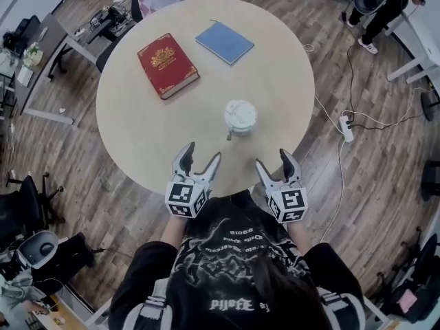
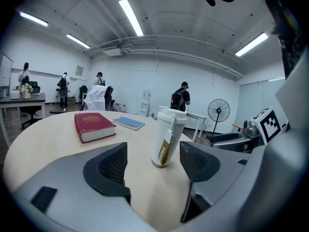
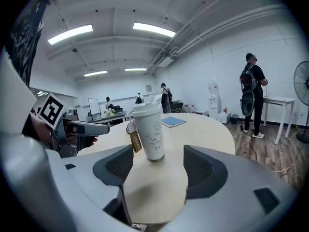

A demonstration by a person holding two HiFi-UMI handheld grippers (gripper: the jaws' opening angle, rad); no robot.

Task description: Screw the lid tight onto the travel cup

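Right gripper view: travel cup (image 3: 149,129) tag (image 3: 135,141) reads "COFFEE" (left gripper (image 1: 203,151) and right gripper (image 1: 271,157) jaws apart).

Source: ceiling tubes (image 2: 131,16) burn white at 12 o'clock in the left gripper view, and they show again overhead in the right gripper view.
Level: bright, cool and even all over.
Table (image 1: 137,108): pale and flatly lit in the head view, no glare.
Shadows: soft only, with a faint dark smudge on the tabletop at 6 o'clock in the right gripper view.
Edges: both gripper views are fisheye-bent with black corners.
Focus: the grey foreground at 6 o'clock is soft, the travel cup (image 3: 148,132) crisp.
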